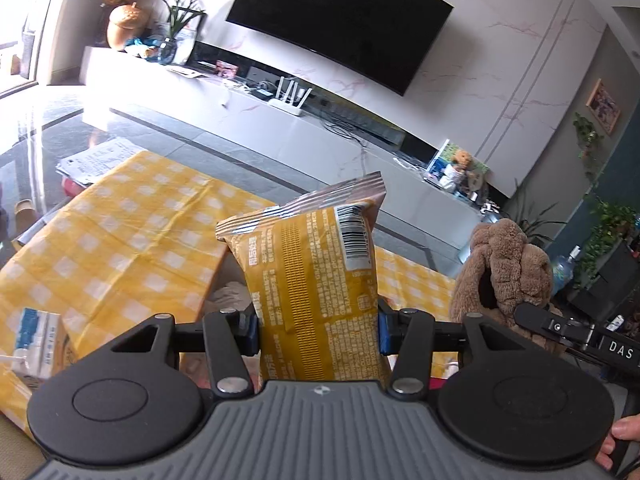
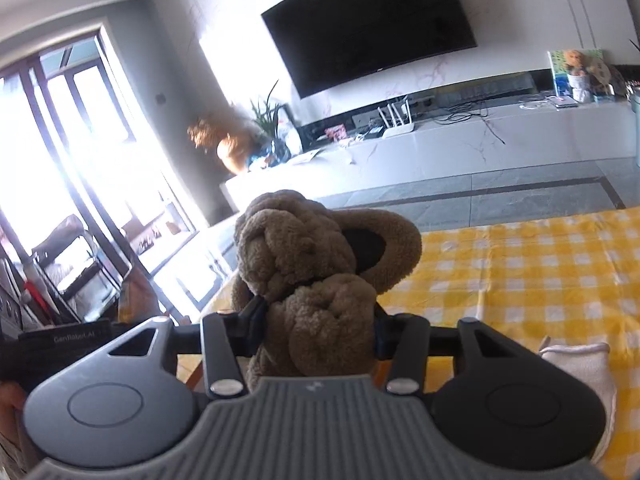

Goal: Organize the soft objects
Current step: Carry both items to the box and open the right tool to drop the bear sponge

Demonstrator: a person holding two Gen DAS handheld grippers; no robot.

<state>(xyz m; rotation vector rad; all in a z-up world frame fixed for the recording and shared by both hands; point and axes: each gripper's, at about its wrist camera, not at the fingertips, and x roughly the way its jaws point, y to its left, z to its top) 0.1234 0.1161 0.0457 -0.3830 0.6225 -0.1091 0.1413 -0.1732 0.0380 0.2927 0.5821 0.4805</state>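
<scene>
My left gripper (image 1: 318, 330) is shut on a yellow snack bag (image 1: 312, 280), which stands upright between the blue pads above the yellow checked tablecloth (image 1: 132, 240). My right gripper (image 2: 316, 330) is shut on a brown plush toy (image 2: 316, 256), whose fuzzy body bulges up over the fingers. In the left wrist view that plush toy (image 1: 504, 268) and the other gripper's black body (image 1: 576, 332) show at the right, lifted off the table. A white folded cloth (image 2: 580, 364) lies on the tablecloth (image 2: 540, 264) at the lower right of the right wrist view.
A small blue and white carton (image 1: 36, 344) stands on the table at the lower left. Papers (image 1: 96, 160) lie past the table's far left corner. A low white TV bench (image 1: 320, 128) with a router, cables and plants runs along the wall under a dark television (image 1: 340, 20).
</scene>
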